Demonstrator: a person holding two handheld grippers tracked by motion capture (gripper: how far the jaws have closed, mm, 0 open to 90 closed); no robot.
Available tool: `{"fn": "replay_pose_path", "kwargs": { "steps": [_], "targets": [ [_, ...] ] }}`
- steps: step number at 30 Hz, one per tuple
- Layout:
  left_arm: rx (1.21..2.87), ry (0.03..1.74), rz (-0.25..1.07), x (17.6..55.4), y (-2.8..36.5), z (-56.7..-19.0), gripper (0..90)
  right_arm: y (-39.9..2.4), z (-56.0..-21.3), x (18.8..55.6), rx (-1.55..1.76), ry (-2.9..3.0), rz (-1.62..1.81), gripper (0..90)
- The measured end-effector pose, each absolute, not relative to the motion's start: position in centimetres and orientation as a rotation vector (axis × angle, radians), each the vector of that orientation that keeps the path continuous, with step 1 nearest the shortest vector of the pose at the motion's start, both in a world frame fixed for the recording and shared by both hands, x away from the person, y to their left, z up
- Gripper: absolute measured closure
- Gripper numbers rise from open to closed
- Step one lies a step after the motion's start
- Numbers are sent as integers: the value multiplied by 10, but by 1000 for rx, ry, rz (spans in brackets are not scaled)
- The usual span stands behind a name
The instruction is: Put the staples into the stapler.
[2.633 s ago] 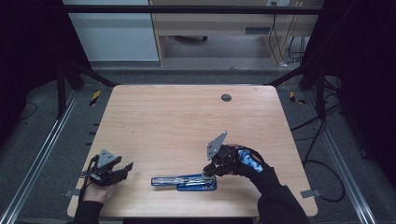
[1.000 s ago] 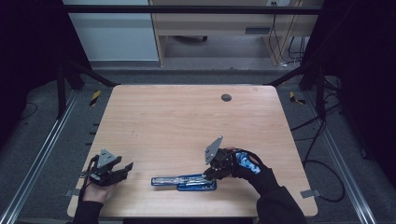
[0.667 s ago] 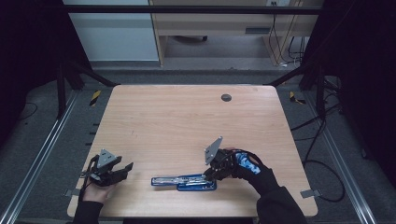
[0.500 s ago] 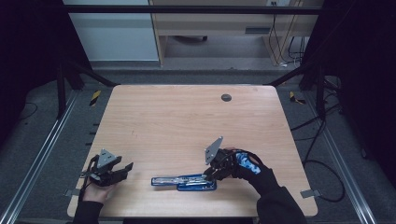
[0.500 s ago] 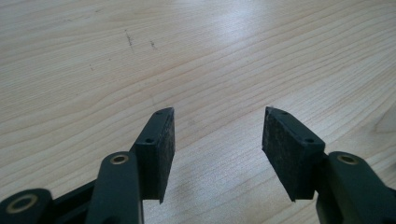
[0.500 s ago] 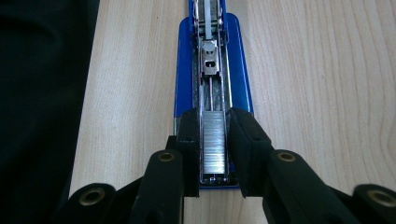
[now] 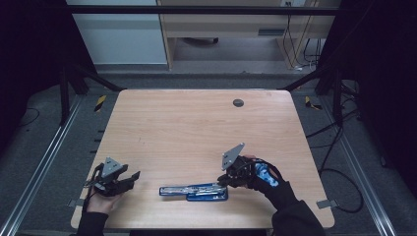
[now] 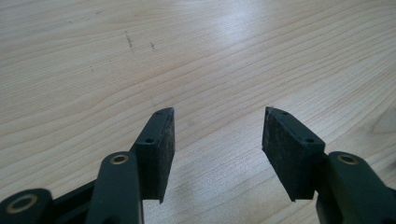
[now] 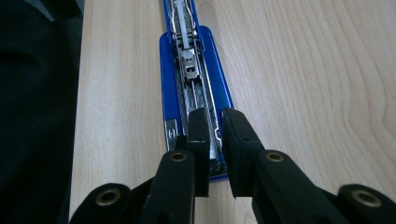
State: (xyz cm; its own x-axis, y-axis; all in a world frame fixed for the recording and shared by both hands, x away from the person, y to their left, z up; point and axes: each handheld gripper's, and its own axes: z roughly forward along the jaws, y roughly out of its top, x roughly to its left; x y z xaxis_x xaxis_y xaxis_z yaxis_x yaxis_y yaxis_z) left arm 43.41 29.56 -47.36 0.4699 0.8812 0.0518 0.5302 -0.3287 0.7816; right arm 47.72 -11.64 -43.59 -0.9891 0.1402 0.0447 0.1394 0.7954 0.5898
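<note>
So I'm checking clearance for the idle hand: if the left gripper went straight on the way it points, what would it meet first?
Probably nothing: ahead of the open left gripper lies bare table as far as its view shows. The opened blue stapler lies off to its side in the high view.

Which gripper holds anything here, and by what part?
The right gripper, jaws just closing, pinches the opened blue stapler on its metal magazine rail near the end. The left gripper is open, empty.
</note>
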Motion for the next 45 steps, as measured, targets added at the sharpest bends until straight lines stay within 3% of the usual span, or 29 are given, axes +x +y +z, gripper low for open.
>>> {"fn": "replay_pose_path", "kwargs": {
  "steps": [7,28,45],
  "targets": [
    [2005,1168,629,434,295,-473,439,-124,-436,468,288,2950,1038,888],
    [2000,1157,626,433,295,-472,439,-128,-438,461,444,2829,1070,889],
    [2003,1008,563,422,275,-462,430,-149,-442,436,750,2604,1289,900]
  ]
}}
